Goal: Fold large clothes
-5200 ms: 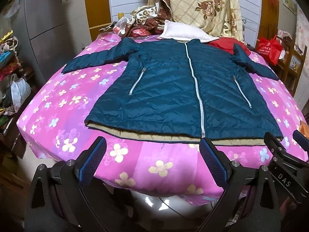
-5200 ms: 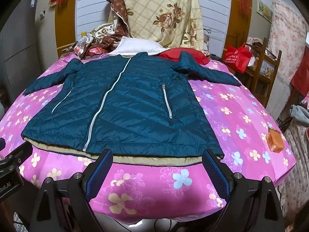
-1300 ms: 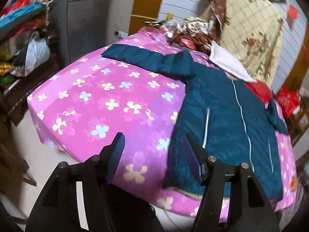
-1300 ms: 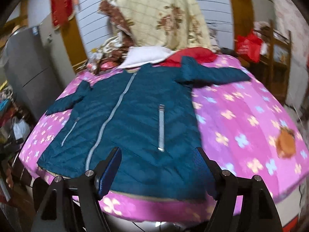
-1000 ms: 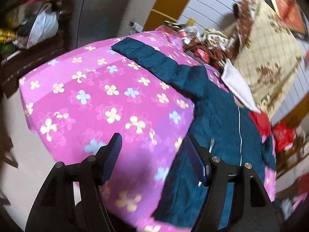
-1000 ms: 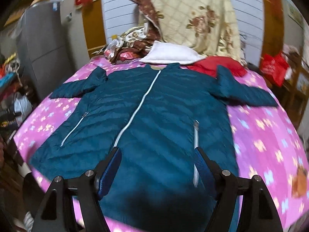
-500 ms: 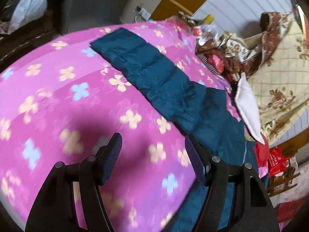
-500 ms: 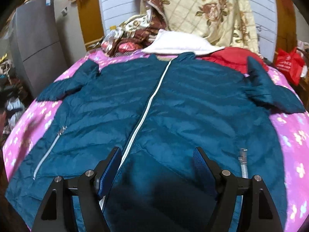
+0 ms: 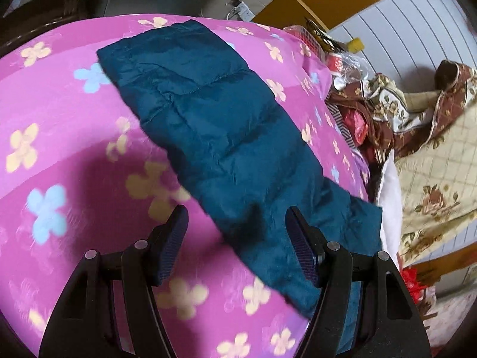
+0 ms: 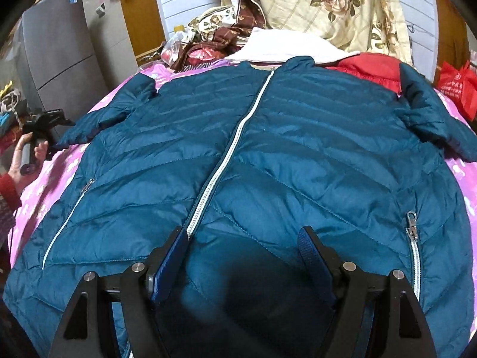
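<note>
A teal quilted jacket (image 10: 298, 155) lies front up, zipped, on a pink flowered bed cover (image 9: 59, 137). Its left sleeve (image 9: 214, 125) lies stretched out flat on the cover in the left wrist view. My left gripper (image 9: 237, 232) is open, just above the upper part of that sleeve, touching nothing. It also shows at the far left of the right wrist view (image 10: 44, 128). My right gripper (image 10: 243, 241) is open, low over the jacket's front just right of the white zipper (image 10: 232, 146). The jacket's right sleeve (image 10: 432, 116) lies out to the right.
A white pillow (image 10: 283, 47), a red garment (image 10: 369, 68) and a flowered quilt (image 10: 328, 6) pile at the bed's head. Brown patterned bedding and packets (image 9: 372, 113) lie near the sleeve. A grey cabinet (image 10: 59, 53) stands left, a red bag (image 10: 456, 86) right.
My left gripper has moved closer along the bed's left side to the sleeve. My right gripper has moved forward and down over the jacket's front. Both stayed open.
</note>
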